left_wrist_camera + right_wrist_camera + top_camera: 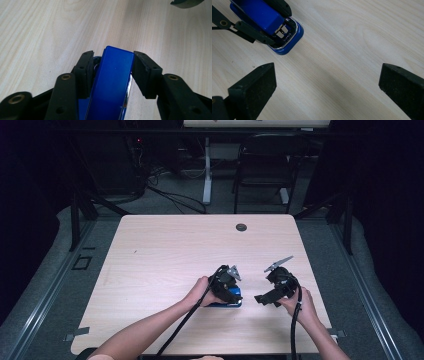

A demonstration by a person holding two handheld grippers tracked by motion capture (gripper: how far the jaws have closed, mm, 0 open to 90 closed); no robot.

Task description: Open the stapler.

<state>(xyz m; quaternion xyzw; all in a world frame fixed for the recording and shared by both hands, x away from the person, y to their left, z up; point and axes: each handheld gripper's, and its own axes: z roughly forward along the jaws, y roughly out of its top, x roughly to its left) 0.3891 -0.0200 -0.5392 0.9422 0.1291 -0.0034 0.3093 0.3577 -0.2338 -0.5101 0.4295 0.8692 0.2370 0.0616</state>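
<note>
My left gripper (113,65) has its jaws closed against the sides of the blue stapler (112,82) on the table (165,250), though contact on one side looks partial. My right gripper (325,90) hangs wide open, empty. An off-centre pinch could let the stapler twist out.

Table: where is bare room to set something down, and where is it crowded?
Free: the table's whole left half and the far strip up to the grommet. Crowded: the near right, where the left gripper straddles the blue stapler beside the open right gripper.
</note>
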